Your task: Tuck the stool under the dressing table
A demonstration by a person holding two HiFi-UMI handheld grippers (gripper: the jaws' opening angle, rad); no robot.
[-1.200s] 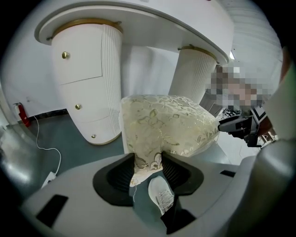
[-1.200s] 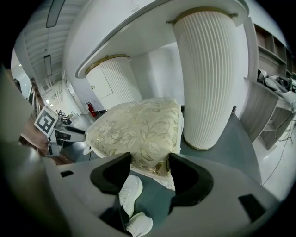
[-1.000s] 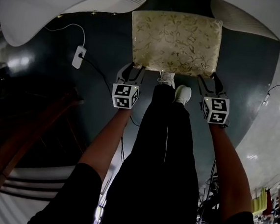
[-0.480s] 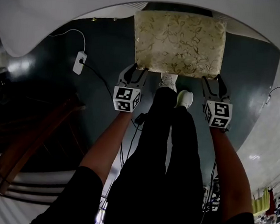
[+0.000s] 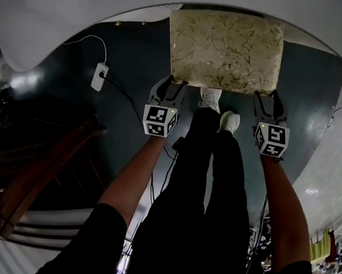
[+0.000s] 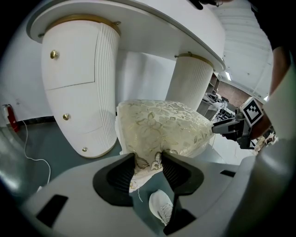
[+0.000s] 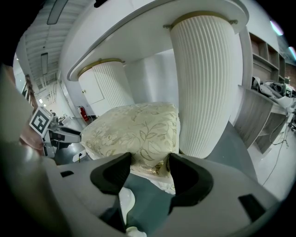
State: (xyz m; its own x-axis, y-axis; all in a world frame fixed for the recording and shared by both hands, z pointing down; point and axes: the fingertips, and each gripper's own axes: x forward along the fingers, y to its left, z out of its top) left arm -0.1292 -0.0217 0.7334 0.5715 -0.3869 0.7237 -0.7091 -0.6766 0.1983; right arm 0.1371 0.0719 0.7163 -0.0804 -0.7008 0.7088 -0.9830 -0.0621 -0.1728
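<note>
While my left gripper (image 5: 167,84) and right gripper (image 5: 269,97) each pinch a near corner of the stool (image 5: 225,51), which sits at twelve o'clock with its far edge under the dressing table (image 5: 51,7), I'd push both evenly, straight between the pedestals (image 7: 208,83).

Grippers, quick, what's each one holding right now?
Left gripper: closed on the stool, near left corner.
Right gripper: closed on the stool, near right corner.
</note>
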